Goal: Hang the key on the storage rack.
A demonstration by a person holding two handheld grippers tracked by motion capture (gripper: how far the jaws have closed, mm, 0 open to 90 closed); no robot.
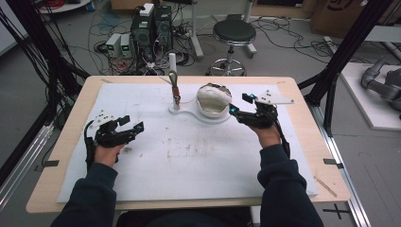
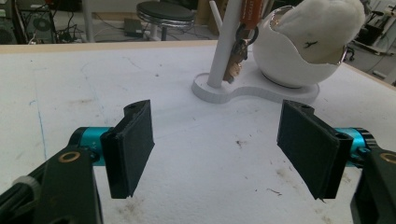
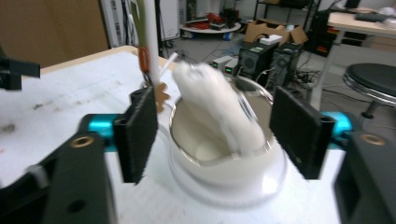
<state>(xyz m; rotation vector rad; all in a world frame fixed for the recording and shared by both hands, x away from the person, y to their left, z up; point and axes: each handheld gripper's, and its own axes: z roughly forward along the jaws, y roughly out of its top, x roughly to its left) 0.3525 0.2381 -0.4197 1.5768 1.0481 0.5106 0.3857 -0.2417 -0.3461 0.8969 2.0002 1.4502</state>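
White bowl (image 1: 213, 100) w/ a white lump (image 3: 219, 109) in it sits on its stand near the counter's (image 1: 198, 156) far edge, centre. My right claw (image 1: 240, 105) is just beside it, jaws apart, nothing gripped. Left claw (image 1: 131, 124) near the left edge, also apart, empty.

**White lump in bowl on stand**

White bowl (image 1: 213, 106), round, rim tilted, sits on the wide end of a flat white stand (image 1: 188, 111). A soft white lump (image 2: 322, 28) fills the bowl and bulges well above its rim; small dark mark on its side. On the stand's narrow end, just beside the bowl, a white post (image 2: 226, 44) rises upright, with brown-orange keys (image 2: 240, 46) hanging against it.
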